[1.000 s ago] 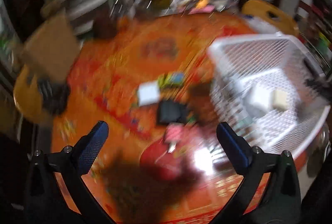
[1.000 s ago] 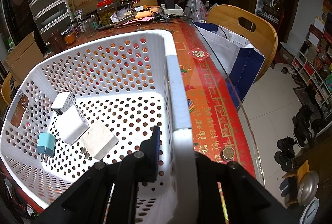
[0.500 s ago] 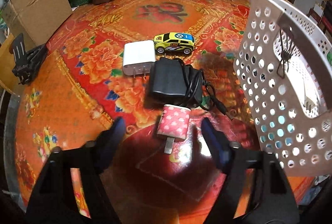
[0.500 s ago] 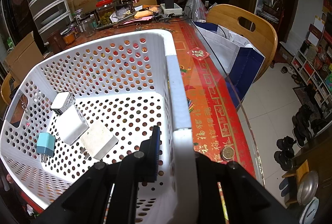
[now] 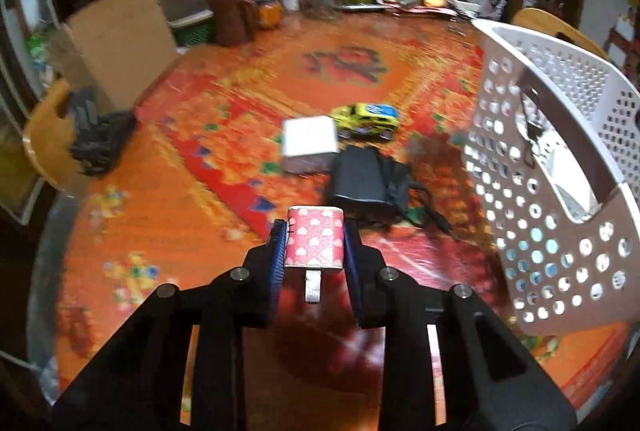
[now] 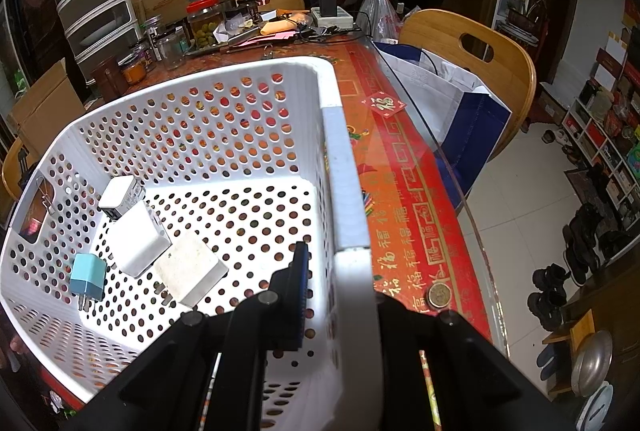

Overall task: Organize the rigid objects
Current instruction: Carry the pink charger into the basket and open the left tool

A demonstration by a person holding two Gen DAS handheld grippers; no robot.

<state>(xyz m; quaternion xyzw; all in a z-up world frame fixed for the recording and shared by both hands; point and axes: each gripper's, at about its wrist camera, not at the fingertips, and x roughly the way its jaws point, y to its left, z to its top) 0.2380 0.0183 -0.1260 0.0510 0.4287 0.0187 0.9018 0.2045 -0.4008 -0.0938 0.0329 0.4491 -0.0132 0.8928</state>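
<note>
Red diamond sticker [image 6: 383,104] – 福, tablecloth border [image 6: 416,231] – repeated 福 characters

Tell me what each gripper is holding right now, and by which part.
The left gripper clamps the pink charger by its two side faces, prongs toward the camera. The right gripper is shut on the white basket rim.

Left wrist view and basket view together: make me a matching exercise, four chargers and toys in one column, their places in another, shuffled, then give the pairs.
Things:
1. pink cloud-patterned plug charger
2. yellow toy car
3. light blue plug charger
4. black power adapter with cord

Places:
A. inside the white perforated plastic basket
B. on the tablecloth, beside the white square charger, nearer the camera than the car
C. clamped between the left gripper fingers
D. on the tablecloth, farthest from the camera

Pairs: 1-C, 2-D, 3-A, 4-B
</note>
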